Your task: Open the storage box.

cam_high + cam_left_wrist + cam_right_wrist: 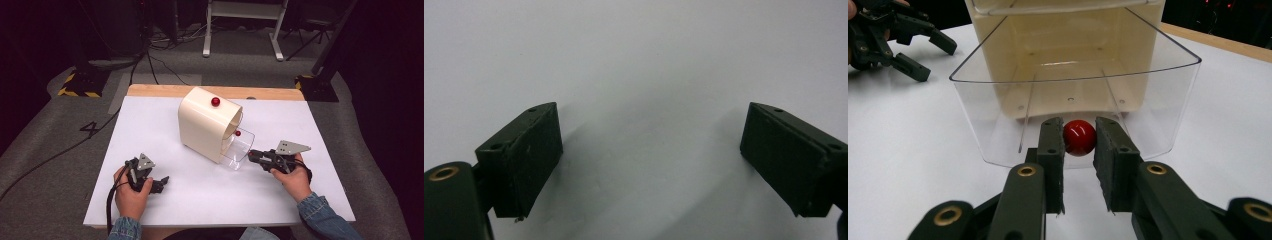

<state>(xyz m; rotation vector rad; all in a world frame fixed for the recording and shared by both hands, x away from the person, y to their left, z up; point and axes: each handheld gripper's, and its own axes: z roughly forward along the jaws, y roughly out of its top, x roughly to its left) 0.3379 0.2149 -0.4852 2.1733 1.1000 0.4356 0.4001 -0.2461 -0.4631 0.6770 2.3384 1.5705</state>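
Observation:
A cream box [202,125] stands on the white table [150,130], with a red knob [215,101] on its top. A clear plastic drawer [1073,95] sticks out of the box's open end toward my right gripper [1079,150]. Its black jaws sit tight against both sides of the drawer's red ball knob [1079,137]. In the high view the right gripper [252,156] touches the drawer [239,150] front. My left gripper [159,184] rests on the table at the front left, jaws wide apart and holding nothing. The left gripper [651,150] has bare white table between its pads.
A second red knob [238,133] shows just above the pulled-out drawer. The left gripper [935,60] lies well clear of the box. A wooden strip [165,90] runs along the table's far edge. Stands and cables [150,60] sit on the grey floor behind.

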